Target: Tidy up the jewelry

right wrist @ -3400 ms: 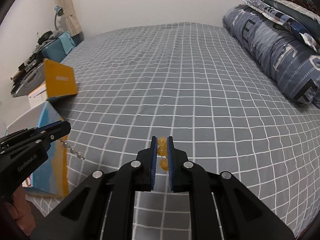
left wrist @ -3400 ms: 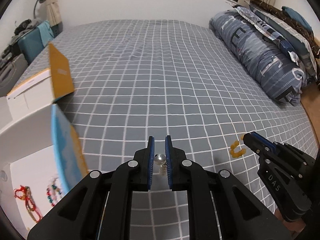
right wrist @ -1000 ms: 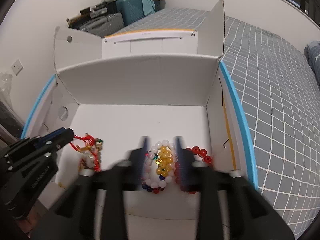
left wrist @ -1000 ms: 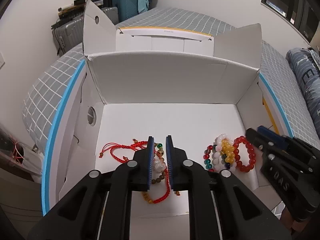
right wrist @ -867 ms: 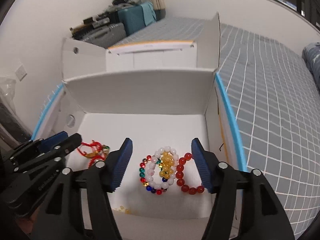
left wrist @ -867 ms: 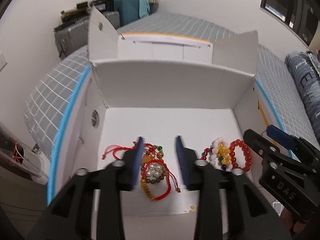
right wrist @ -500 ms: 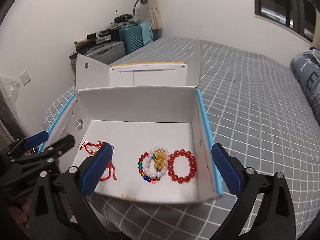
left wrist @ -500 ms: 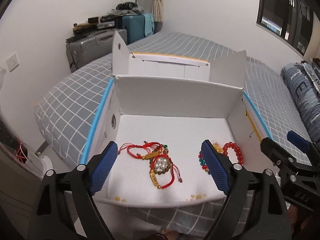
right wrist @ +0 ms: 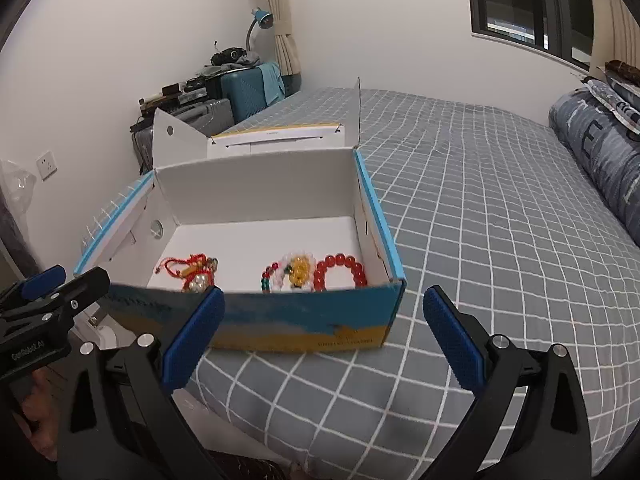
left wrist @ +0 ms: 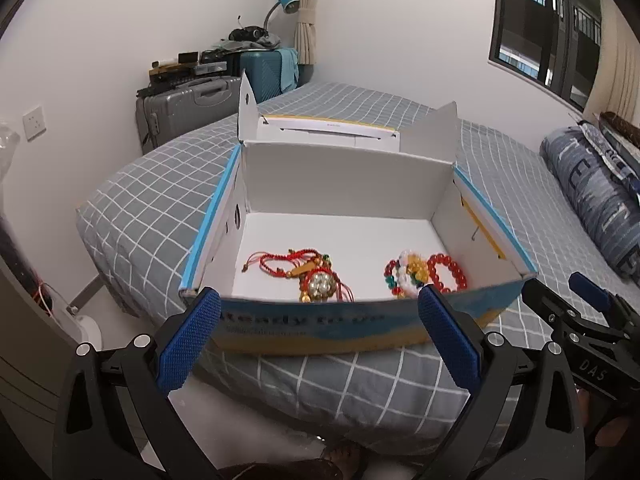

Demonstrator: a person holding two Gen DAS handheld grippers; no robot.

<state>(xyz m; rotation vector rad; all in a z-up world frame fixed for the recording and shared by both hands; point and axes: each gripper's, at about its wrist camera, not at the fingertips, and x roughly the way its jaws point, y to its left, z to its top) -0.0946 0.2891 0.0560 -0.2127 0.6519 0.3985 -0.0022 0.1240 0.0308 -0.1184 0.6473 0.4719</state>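
A bed point(left wrist: 360, 380) with a grey checked sheet fills the middle of both views, white walls behind. Centre frame, an open white box point(left wrist: 344, 184) sits near the bed's edge, holding red cord bracelets point(left wrist: 296, 268) at left and beaded bracelets point(left wrist: 424, 274) at right. Suitcases point(left wrist: 188, 108) stand upper left, pillows point(left wrist: 592, 192) far right. The left gripper point(left wrist: 320, 336) and right gripper point(right wrist: 324, 336) both gape wide, empty, before the box.
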